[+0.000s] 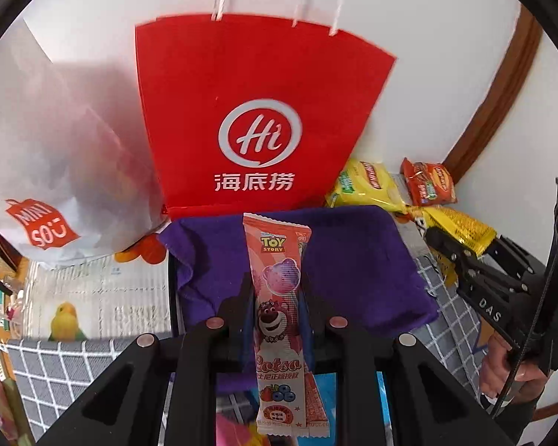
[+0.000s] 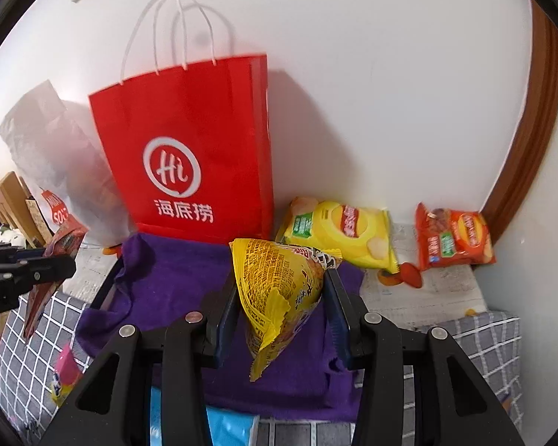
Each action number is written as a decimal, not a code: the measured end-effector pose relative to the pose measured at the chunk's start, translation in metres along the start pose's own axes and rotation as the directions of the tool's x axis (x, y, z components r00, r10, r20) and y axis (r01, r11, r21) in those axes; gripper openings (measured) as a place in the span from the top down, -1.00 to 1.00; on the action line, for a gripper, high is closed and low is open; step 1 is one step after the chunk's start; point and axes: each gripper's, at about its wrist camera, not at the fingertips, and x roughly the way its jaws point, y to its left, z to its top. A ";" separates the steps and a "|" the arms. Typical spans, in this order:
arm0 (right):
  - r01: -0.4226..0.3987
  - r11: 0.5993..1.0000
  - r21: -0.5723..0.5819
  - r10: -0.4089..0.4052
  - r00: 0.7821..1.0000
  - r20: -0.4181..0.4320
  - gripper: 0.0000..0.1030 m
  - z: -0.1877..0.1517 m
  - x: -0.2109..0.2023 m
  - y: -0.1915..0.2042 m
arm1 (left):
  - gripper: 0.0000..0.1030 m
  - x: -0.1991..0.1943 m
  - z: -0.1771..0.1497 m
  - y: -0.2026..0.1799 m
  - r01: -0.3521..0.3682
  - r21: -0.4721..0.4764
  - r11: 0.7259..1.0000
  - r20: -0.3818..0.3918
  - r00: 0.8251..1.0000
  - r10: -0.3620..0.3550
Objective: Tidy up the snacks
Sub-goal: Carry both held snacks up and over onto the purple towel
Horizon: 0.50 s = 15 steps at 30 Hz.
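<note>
Left claw (image 1: 275,293) | clamps pink snack bar (image 1: 279,312) | right claw (image 2: 279,297) | clamps yellow packet (image 2: 275,290)

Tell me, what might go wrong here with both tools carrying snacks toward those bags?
The right tool pinches the yellow snack pouch by its crumpled side, so it could slip out or get crushed. The left tool holds the long pink candy packet partway along, so it might swing or slide. The red paper bag leans against the wall; a nudge could tip it.
</note>
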 end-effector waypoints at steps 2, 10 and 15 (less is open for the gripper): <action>-0.011 1.000 0.000 0.011 1.000 -0.016 0.17 -0.003 0.013 -0.001 | 0.62 0.015 0.000 0.008 0.002 -0.010 1.000 -0.013 1.000 -0.002; -0.020 0.998 -0.061 0.014 0.996 -0.091 0.17 -0.014 0.057 0.004 | 0.62 0.070 -0.007 0.033 -0.011 -0.050 0.999 -0.091 0.996 0.006; -0.028 0.997 -0.065 0.019 0.989 -0.146 0.17 -0.022 0.080 0.001 | 0.62 0.089 -0.010 0.039 -0.028 -0.062 0.998 -0.128 0.992 0.020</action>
